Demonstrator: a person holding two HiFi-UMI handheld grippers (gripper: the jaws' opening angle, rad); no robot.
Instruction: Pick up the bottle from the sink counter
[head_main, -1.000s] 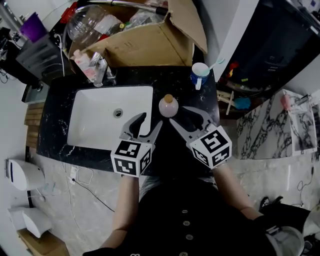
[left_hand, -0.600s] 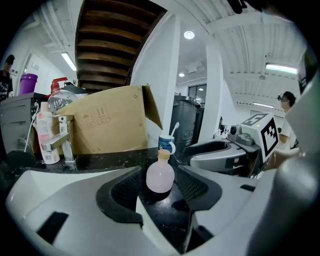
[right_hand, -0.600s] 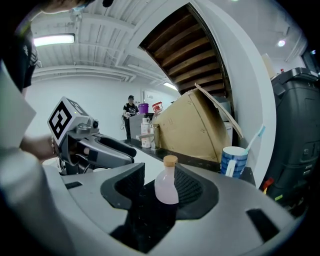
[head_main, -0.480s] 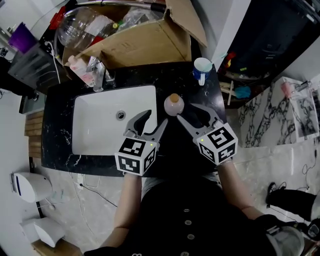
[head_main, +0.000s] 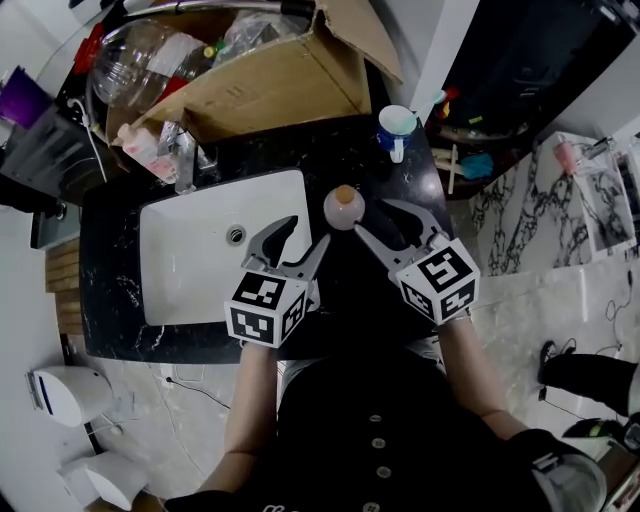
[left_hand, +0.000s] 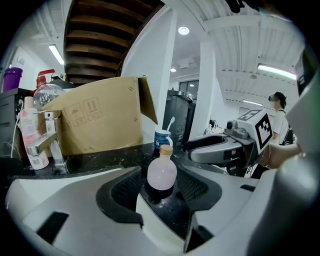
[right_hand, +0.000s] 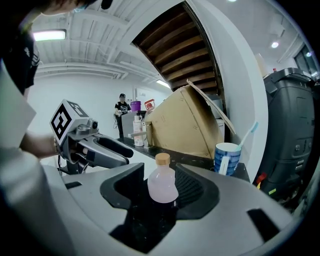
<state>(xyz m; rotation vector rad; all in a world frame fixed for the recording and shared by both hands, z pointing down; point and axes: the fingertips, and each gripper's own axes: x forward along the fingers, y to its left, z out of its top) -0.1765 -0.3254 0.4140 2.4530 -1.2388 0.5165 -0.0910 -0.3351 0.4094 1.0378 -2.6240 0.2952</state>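
A: So, where is the bottle (head_main: 343, 207)?

B: Upright on the black tabletop (head_main: 110, 250), just right of the sink (head_main: 190, 270). The cup (head_main: 397, 125) is on its far side and the box (head_main: 280, 85) stands beyond that. Nothing holds it yet.

A: And the grippers?

B: Both are released and both aim at it from the near side. The left gripper (head_main: 303, 233) has its jaws apart, with the bottle just past its tips. The right gripper (head_main: 374, 218) has just been opening a little wider. The bottle stands in line with that gap, ahead of the pads and untouched.

A: What could go wrong from here?

B: Two things, most likely. The bottle has a round belly and a narrow neck, so a jaw tip that arrives off-centre could tip it. It might then roll left into the sink or far toward the cup. Pads closing high on the curve could also squeeze it out and not hold it.

A: Anything else?

B: The two grippers are near each other, on either side of the same small target. If both push in together, their inner jaws could meet before either has a grip.
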